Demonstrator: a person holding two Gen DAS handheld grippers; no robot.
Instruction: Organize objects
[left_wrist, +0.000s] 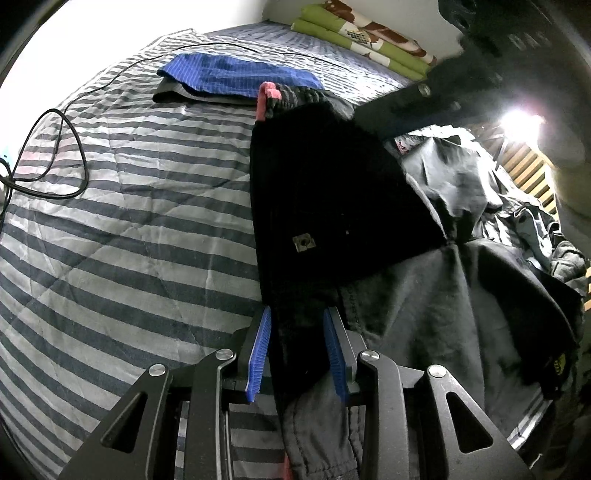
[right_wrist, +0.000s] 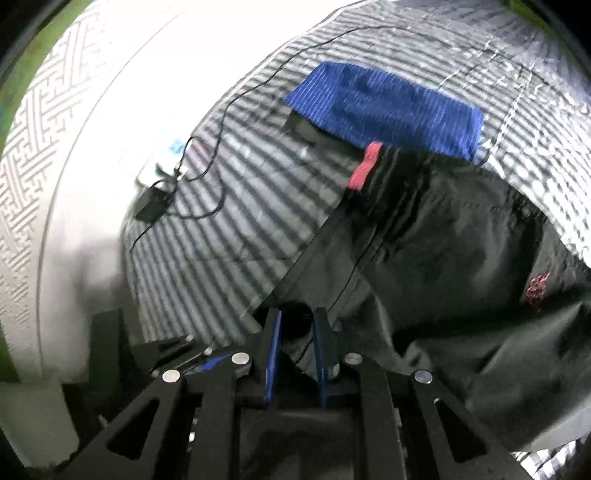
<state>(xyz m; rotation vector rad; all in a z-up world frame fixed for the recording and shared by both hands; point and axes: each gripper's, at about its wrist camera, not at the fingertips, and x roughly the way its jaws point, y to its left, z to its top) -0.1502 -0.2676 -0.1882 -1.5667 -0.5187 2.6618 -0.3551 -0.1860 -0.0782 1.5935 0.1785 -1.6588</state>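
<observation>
Striped bedspread (left_wrist: 122, 236): grey and white, covering the whole bed and serving as the sorting surface.

Black garment (left_wrist: 325, 177): lying across the bed's near side, one red-trimmed end reaching toward the folded pile; likely being spread or folded, which would explain both tools gripping one edge.

Grey garments (left_wrist: 454, 177): lying rumpled in a heap to the right, apparently awaiting sorting; only the left wrist view is showing them.

Blue striped cloth (left_wrist: 236, 74): folded, sitting atop a grey folded item, well apart from the heap, probably the finished pile.

Green patterned bedding (left_wrist: 354, 33): stacked against the wall.

Black cable (left_wrist: 55, 155): trailing over the spread; the right wrist view alone is revealing its dark adapter (right_wrist: 153, 206) near the bed edge.

Left gripper (left_wrist: 297, 354): jaws partly closed, pinching the black garment's edge.

Right gripper (right_wrist: 297, 350): jaws narrowly set, dark fabric running between them, seemingly clamped; blur is softening this view.
</observation>
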